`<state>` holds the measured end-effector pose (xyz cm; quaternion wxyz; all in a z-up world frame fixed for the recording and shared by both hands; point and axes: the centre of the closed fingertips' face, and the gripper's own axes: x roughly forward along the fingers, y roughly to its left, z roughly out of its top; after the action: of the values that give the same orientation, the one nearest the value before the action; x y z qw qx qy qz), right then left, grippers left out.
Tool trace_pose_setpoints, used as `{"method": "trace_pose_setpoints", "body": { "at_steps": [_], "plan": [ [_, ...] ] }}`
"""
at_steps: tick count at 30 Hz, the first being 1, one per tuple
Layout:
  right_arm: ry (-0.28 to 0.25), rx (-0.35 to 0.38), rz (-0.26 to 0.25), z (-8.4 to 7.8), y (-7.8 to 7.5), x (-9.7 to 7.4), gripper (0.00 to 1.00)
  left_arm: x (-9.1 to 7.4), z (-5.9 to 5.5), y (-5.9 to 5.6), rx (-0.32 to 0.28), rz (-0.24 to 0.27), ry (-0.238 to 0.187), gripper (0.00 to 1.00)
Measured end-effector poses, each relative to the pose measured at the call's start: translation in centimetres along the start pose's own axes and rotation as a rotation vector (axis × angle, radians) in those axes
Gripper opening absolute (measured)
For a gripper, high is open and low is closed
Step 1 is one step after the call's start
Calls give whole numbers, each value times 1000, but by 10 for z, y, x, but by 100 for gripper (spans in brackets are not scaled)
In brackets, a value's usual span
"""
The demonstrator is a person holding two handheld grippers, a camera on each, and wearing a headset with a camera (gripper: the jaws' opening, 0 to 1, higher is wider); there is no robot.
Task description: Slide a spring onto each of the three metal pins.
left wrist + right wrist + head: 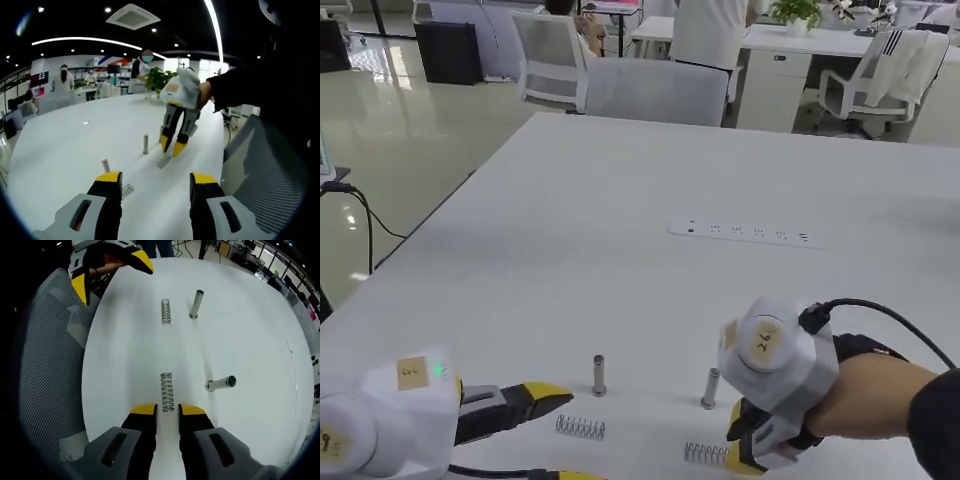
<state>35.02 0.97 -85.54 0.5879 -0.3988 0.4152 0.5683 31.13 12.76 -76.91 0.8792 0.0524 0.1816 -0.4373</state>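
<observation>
Springs, two seen, lay flat on the white tabletop (670,170), neither one on a pin. First spring (167,391) lay lengthwise in line with the right tongs (168,412), its near end reaching in between the yellow tips. The jaws stood a narrow gap apart. A sliver of tabletop showed on either side of the coil, so nothing was gripped.

Second spring (580,428) lay well apart from the first, just in front of the left pin (599,375) and near the upper tip of the left tongs (156,177). Those jaws were spread wide and held nothing. In the left gripper view one end of this spring showed just beside the left-hand jaw.

Both pins stood upright on their flared bases. The right pin (710,388) stood just beside the right tongs and behind the first spring. The left pin stood apart from it, in the same row across the tabletop. Both pins were bare.

The right tongs pointed down at the tabletop from a hand (865,395) coming in from the right, with a black cable (880,310) looping off the top. The left tongs came in low from the left, pointing towards the pins.

A white power strip (745,233) lay farther back on the tabletop. A mesh chair (50,365) stood at the near edge. Office chairs and desks stood beyond the far edge.
</observation>
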Motion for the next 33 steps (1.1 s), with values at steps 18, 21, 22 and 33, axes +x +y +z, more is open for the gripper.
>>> {"method": "trace_pose_setpoints", "body": {
  "at_steps": [18, 21, 22, 33],
  "plan": [
    [40, -24, 16, -5, 3, 10, 10, 1, 0, -2, 4, -11, 5, 48],
    [39, -27, 12, -5, 2, 11, 9, 1, 0, -2, 5, -12, 5, 48],
    [39, -28, 10, -5, 1, 11, 9, 1, 0, -2, 5, -12, 6, 48],
    [46, -46, -3, -5, 1, 11, 7, 1, 3, -1, 16, -22, 11, 47]
  ]
}}
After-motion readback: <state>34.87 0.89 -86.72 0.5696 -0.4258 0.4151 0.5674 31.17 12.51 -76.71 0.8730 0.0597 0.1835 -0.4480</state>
